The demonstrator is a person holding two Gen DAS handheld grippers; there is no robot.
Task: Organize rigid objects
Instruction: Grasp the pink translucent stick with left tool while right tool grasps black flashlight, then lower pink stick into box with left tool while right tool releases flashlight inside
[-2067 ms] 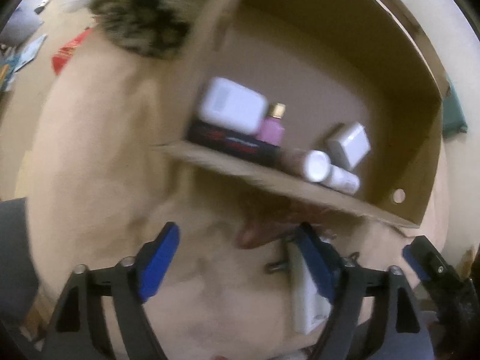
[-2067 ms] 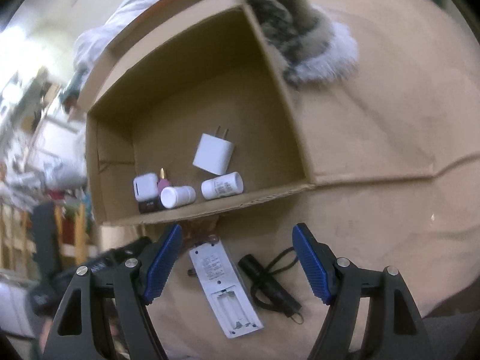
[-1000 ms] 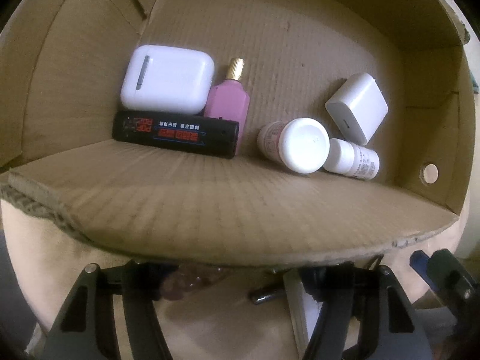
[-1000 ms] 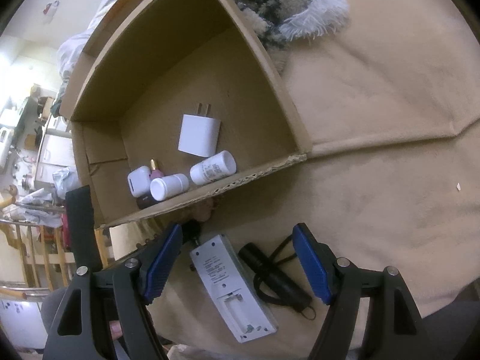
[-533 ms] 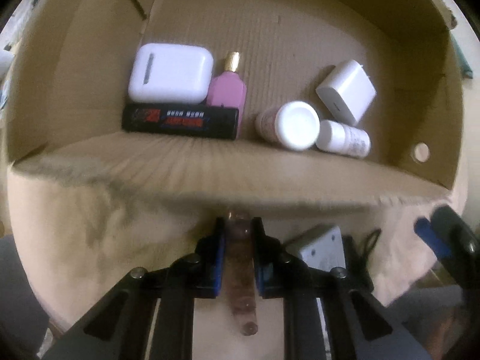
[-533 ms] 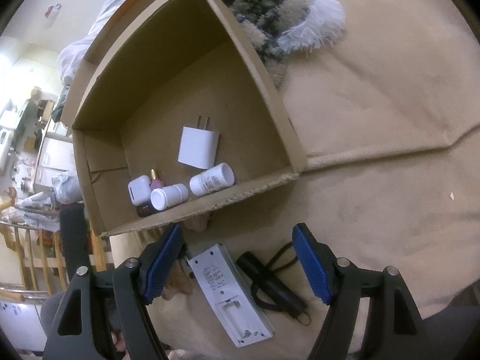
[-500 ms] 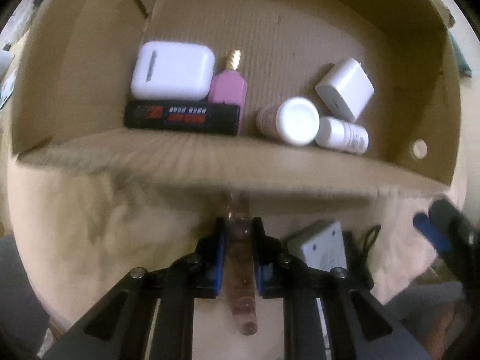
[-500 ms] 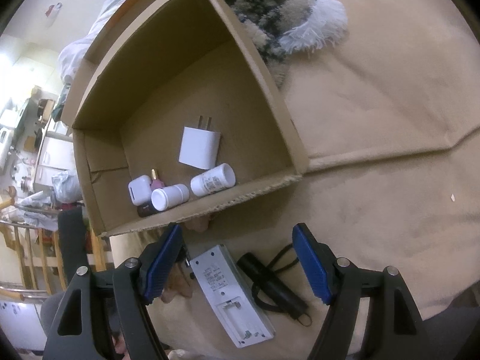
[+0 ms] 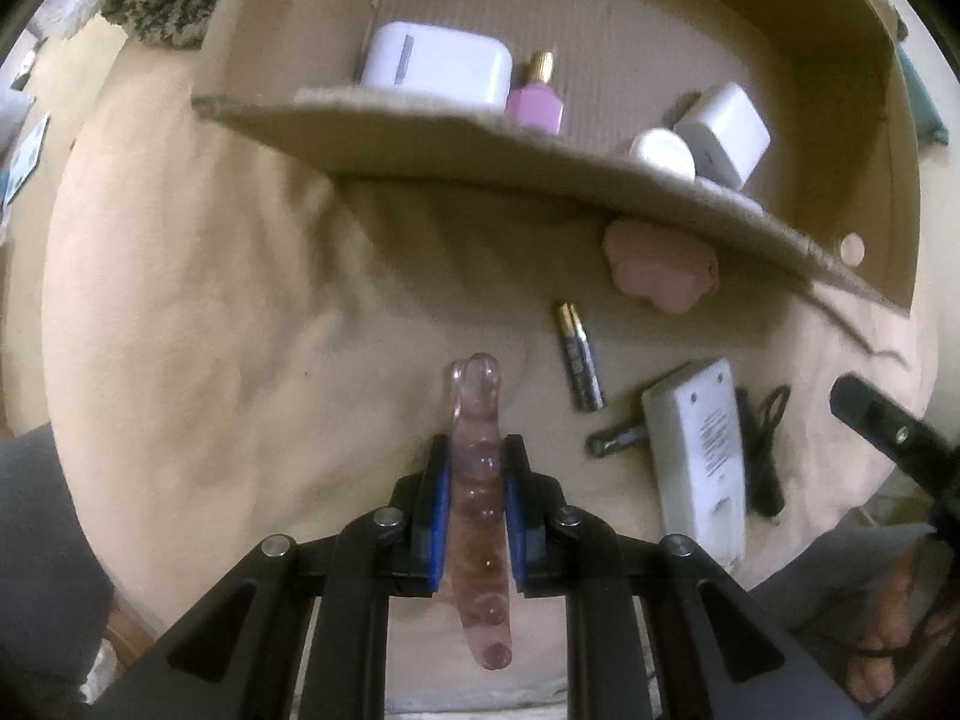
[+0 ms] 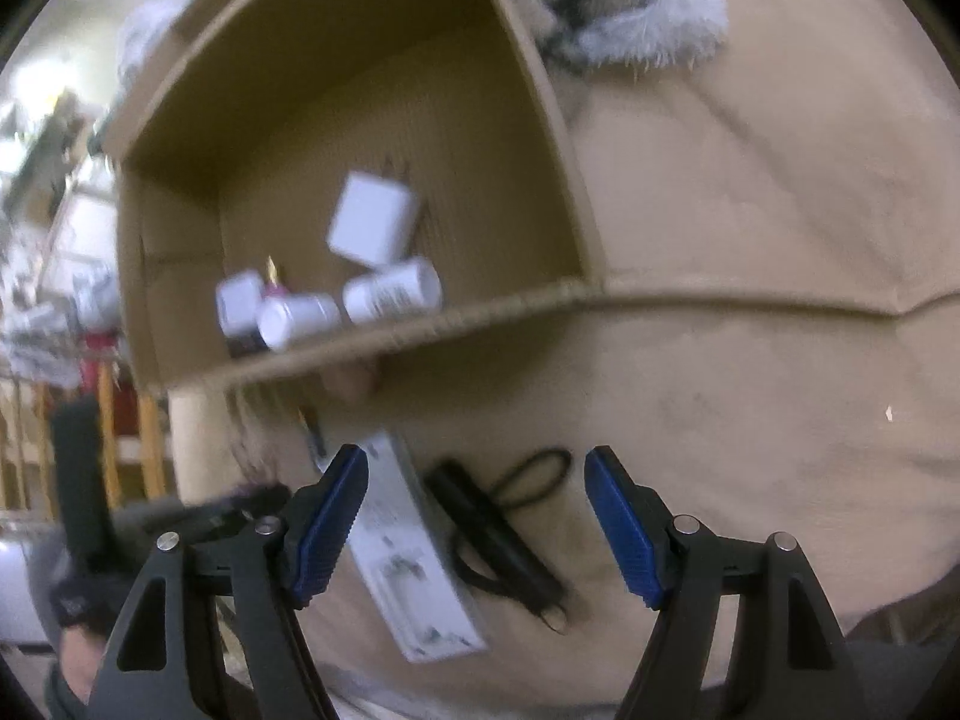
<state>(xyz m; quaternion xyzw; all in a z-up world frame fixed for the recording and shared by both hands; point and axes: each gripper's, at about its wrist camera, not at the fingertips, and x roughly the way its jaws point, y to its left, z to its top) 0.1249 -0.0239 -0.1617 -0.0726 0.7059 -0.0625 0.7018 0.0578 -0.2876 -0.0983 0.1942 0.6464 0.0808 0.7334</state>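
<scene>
My left gripper (image 9: 477,462) is shut on a long, translucent purple-pink beaded clip (image 9: 477,420), which sticks out past the pads over the tan cloth. A cardboard box (image 9: 600,180) lies ahead of it. The box holds a white case (image 9: 435,63), a pink bottle (image 9: 534,99), a white-capped bottle (image 9: 663,153) and a white charger (image 9: 723,141). My right gripper (image 10: 477,504) is open above a white battery device (image 10: 414,552) and a black flashlight with a strap (image 10: 492,534), touching neither. The box (image 10: 540,300) lies beyond it.
Outside the box's near wall lie a pink flower-shaped piece (image 9: 660,270), a small battery (image 9: 579,363) and a metal pin (image 9: 618,438) on the tan cloth (image 9: 240,300). A furry spotted item (image 10: 600,0) lies past the box. Shelving stands at far left.
The left jaws closed on the clip and drew back from the box with it, so the battery and the pink piece now show. The right gripper tilted slightly and stayed open.
</scene>
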